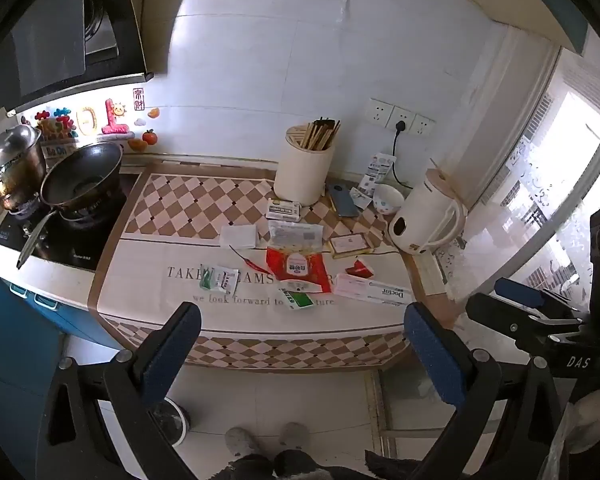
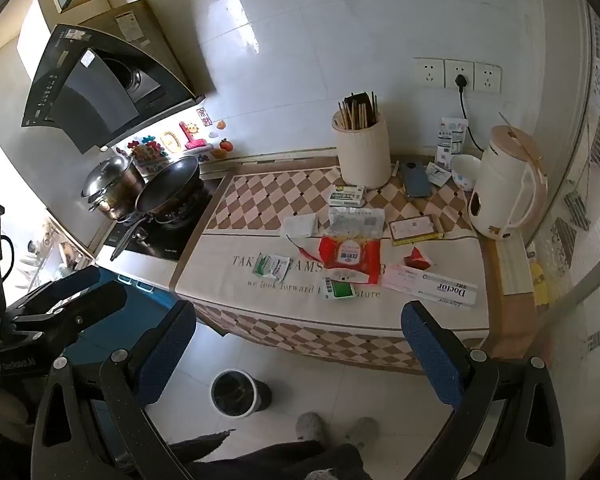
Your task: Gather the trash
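You hold the left gripper (image 1: 300, 354) and right gripper (image 2: 298, 350) released wide above the worktop (image 2: 440, 320) edge, ready for the wrappers (image 2: 350, 256) strewn mid-cloth, with the bin (image 2: 236, 394) waiting on the floor below.

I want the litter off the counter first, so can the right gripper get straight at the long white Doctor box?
Probably yes: the right gripper is open, and the Doctor box lies uncovered near the counter's front edge.

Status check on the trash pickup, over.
Left gripper and right gripper open, empty. Wrappers, red packet still on counter; bin on floor below. Nothing blocking.
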`<state>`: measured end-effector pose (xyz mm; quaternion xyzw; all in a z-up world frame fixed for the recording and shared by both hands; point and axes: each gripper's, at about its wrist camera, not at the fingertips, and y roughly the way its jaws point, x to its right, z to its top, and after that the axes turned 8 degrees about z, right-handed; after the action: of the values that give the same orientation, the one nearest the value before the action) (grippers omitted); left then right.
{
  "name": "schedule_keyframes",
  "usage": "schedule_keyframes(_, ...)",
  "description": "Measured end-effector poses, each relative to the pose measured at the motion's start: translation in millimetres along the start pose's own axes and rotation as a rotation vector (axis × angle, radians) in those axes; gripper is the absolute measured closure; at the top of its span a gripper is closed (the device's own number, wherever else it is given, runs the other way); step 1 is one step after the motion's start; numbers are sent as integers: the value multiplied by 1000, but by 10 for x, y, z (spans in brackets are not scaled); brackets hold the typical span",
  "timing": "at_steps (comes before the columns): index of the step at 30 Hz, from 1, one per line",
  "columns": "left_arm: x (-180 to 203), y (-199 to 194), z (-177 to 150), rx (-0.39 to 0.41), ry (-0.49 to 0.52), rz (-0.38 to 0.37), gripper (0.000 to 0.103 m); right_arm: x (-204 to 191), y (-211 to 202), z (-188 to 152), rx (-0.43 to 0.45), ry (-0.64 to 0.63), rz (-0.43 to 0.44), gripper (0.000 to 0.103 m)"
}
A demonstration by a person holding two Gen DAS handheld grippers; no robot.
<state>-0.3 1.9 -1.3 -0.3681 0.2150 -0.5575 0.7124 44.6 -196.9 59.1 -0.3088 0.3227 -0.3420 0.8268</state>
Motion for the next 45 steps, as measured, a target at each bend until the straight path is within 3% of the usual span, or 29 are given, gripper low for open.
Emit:
schedule_keyframes(13, 128, 87, -152, 7, 9, -5, 0, 80, -64, 24, -14, 6, -2, 0)
schedule_keyframes(35, 199, -114, 55, 12, 4, -12, 0, -110, 25, -13, -26, -3, 11, 0)
schedule_keyframes(37, 43, -95, 20, 14, -3, -17, 0, -119, 33, -22, -26, -5, 13, 0)
schedule_keyframes(45, 47, -114, 39, 13, 0, -20, 0, -183, 24, -33, -25, -7, 22, 0)
